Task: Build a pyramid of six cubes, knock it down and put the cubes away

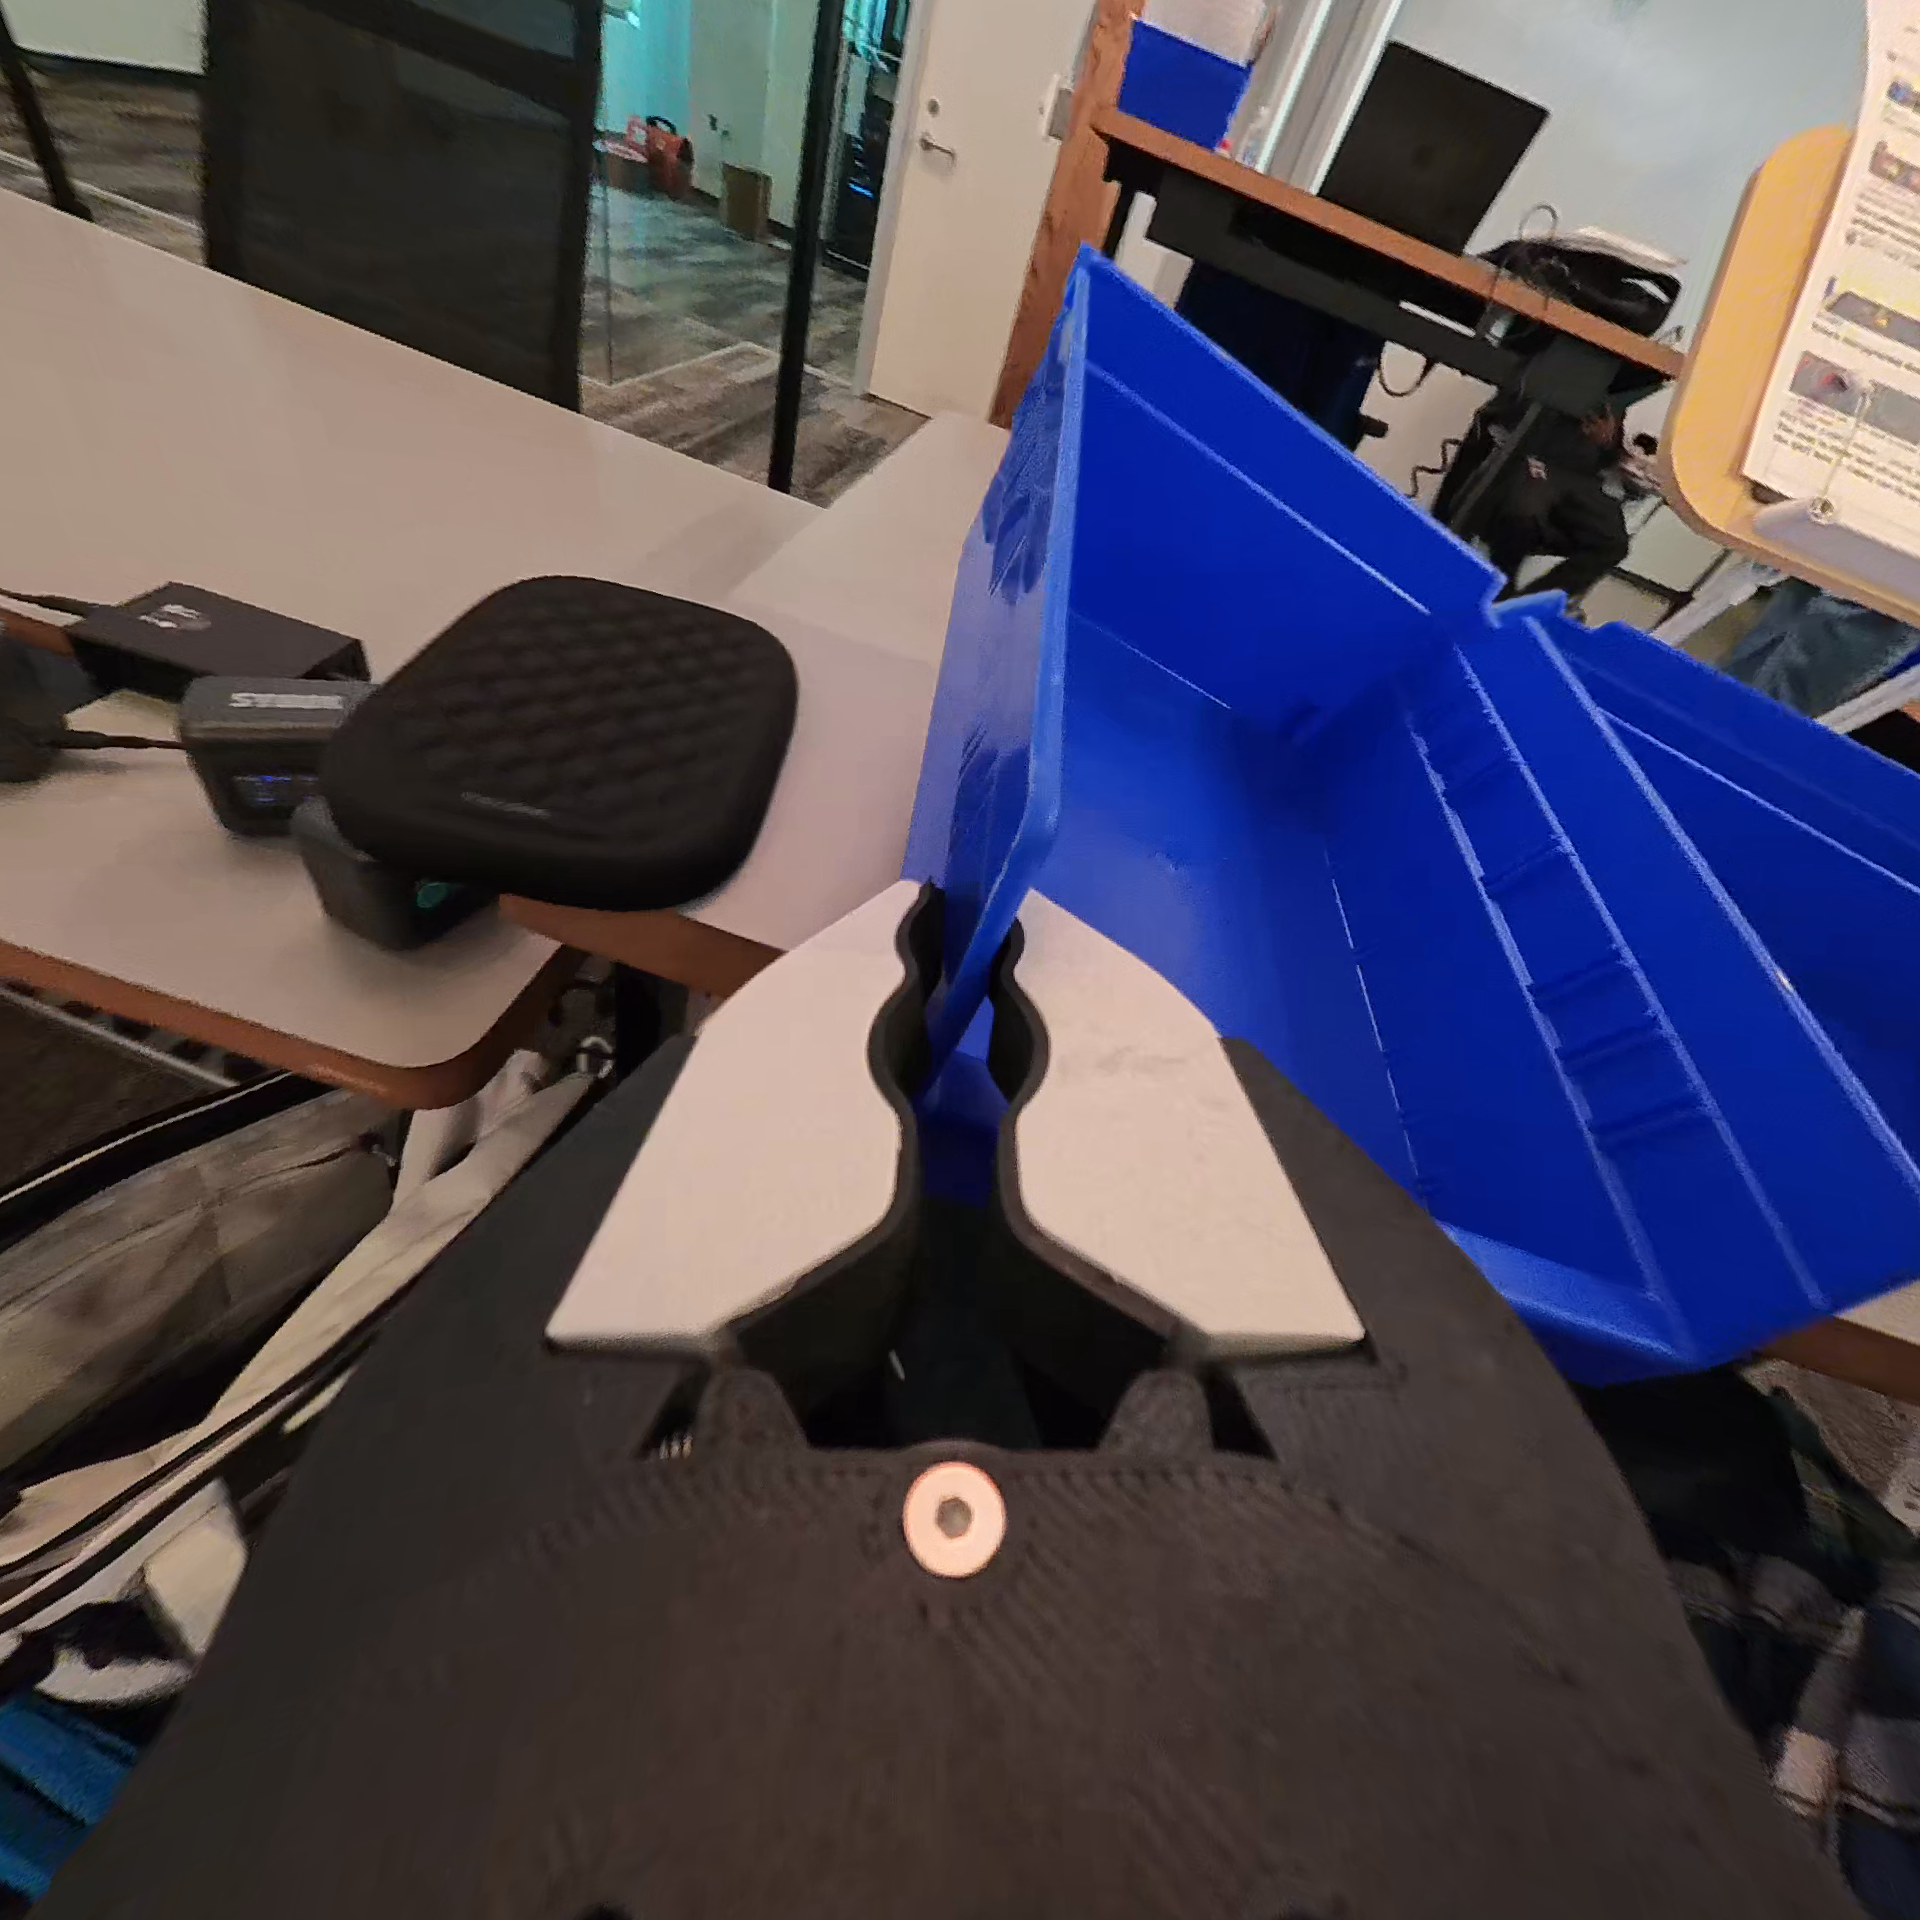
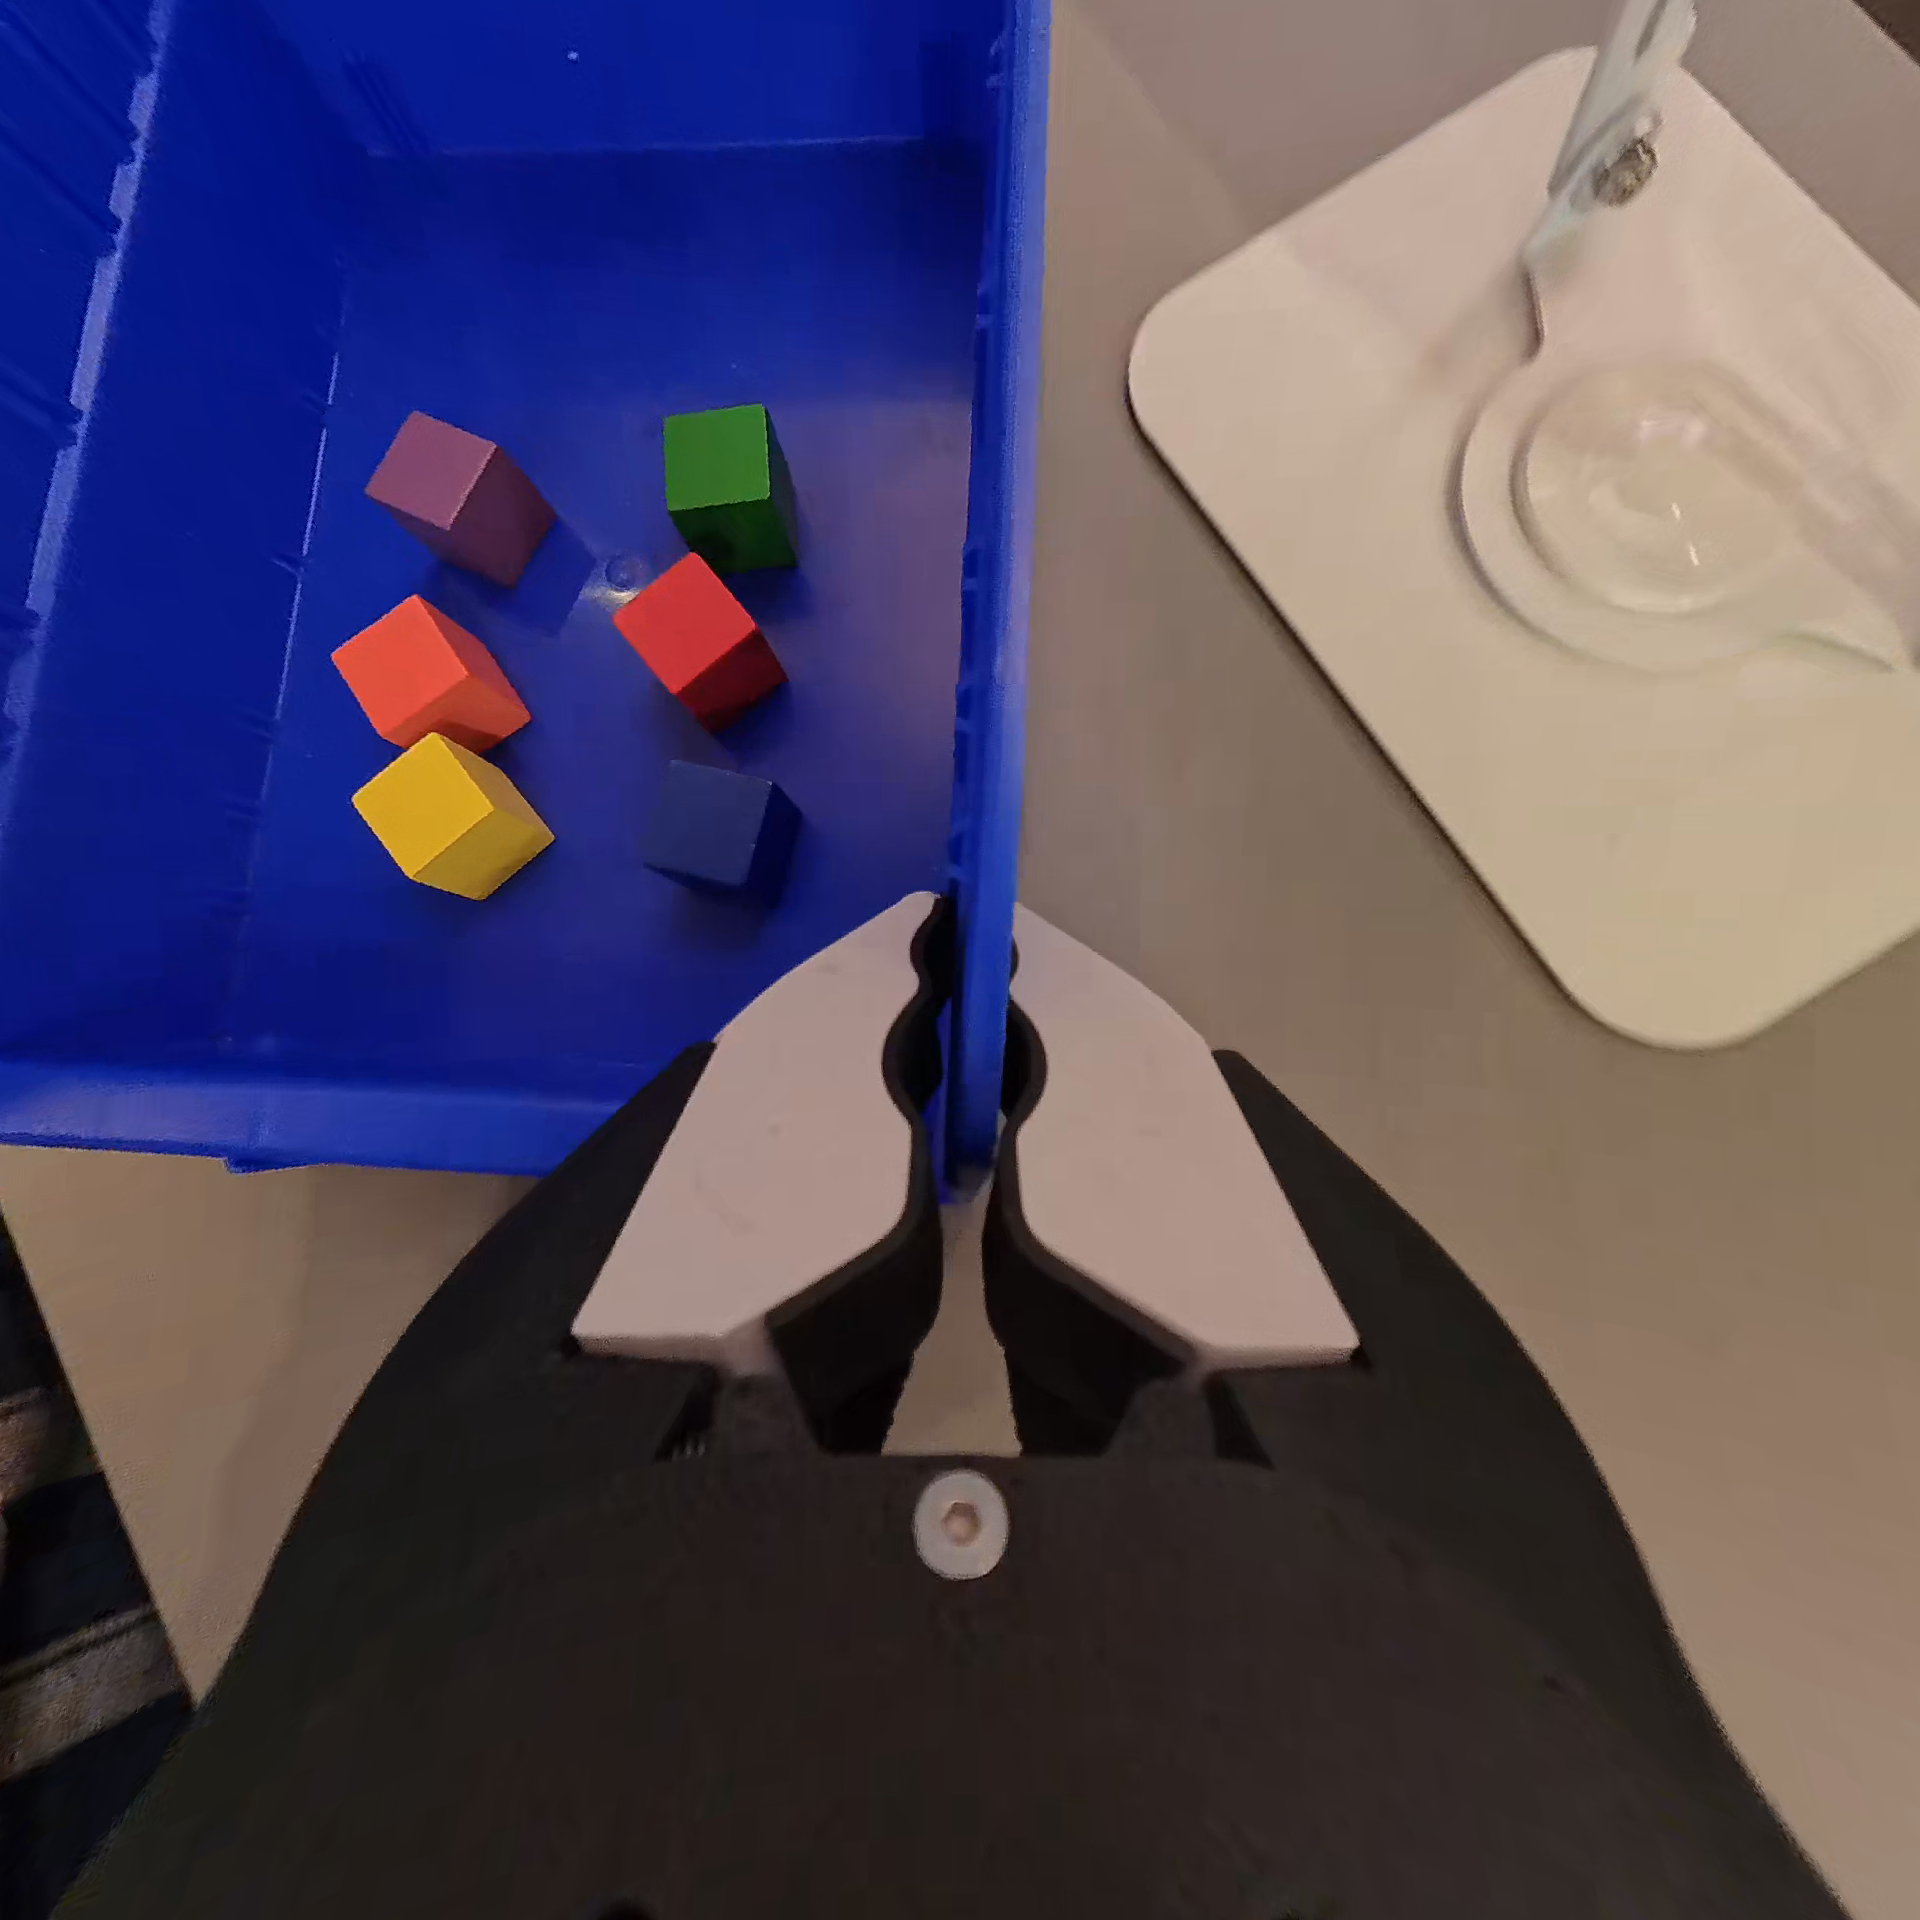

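Since all six cubes lie loose on the floor of the blue bin point(image 2: 582, 260), nothing is stacked: purple cube point(image 2: 457, 494), green cube point(image 2: 727, 483), red cube point(image 2: 696, 634), orange cube point(image 2: 426, 675), yellow cube point(image 2: 447, 816) and dark blue cube point(image 2: 717, 821) sit in two rough columns, orange touching yellow, green and red corner to corner, the rest a little apart. They look like small painted wooden blocks: light, rigid, not fragile, with flat smooth faces that should take a pinch well on two opposite sides; a grip across corners would probably twist or slip. Those lying askew to the bin walls, yellow and orange above all, seem to call for turning the wrist to meet a flat pair of faces. Around them the bin is thin, stiff plastic, and both tools hold it by its walls. The right tongs point(image 2: 971, 935) are clenched on the right-hand wall near the front corner, one pad inside and one outside, both against the plastic. The left tongs point(image 1: 961, 925) grip the opposite wall's edge point(image 1: 1039, 623), which runs slanted between the pads, so that hold looks less square. Beyond, the bin rests on a pale bench point(image 2: 1195, 1039), with a white base plate point(image 2: 1558, 779) to its right and a black padded pouch point(image 1: 561, 738) on a neighbouring bench.
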`<action>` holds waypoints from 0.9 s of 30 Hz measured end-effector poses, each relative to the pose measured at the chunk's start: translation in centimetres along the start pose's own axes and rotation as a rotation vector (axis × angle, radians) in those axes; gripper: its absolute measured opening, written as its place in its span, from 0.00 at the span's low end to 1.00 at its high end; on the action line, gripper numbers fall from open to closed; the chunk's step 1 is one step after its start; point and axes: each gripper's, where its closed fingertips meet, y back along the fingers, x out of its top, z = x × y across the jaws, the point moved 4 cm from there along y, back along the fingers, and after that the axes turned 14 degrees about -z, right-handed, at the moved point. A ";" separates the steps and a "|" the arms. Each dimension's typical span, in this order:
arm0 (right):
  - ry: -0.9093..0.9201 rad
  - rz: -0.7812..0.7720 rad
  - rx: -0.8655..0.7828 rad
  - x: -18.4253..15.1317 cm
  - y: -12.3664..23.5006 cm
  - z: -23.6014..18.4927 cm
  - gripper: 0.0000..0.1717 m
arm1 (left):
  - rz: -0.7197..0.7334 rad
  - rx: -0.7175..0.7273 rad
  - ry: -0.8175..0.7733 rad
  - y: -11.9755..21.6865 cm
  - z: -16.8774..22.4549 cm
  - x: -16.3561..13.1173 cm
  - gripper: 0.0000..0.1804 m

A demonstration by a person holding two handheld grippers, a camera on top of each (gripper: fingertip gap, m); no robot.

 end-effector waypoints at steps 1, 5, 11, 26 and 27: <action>0.004 0.006 0.001 0.9 -0.5 0.0 0.03 | 0.010 0.012 0.002 0.5 -0.3 0.0 0.04; 0.058 0.049 0.009 3.6 -1.8 -0.4 0.03 | 0.060 0.037 0.025 2.3 -1.1 0.3 0.04; 0.301 0.250 -0.159 3.7 3.0 -0.7 0.30 | 0.113 0.060 0.053 4.7 -1.9 0.6 0.04; 1.184 -0.052 0.056 0.9 -4.2 -11.3 0.22 | 0.129 0.034 0.057 4.1 -1.5 1.5 0.04; 1.205 -0.059 0.068 1.0 -4.4 -11.6 0.20 | 0.128 0.033 0.056 4.1 -1.5 1.5 0.04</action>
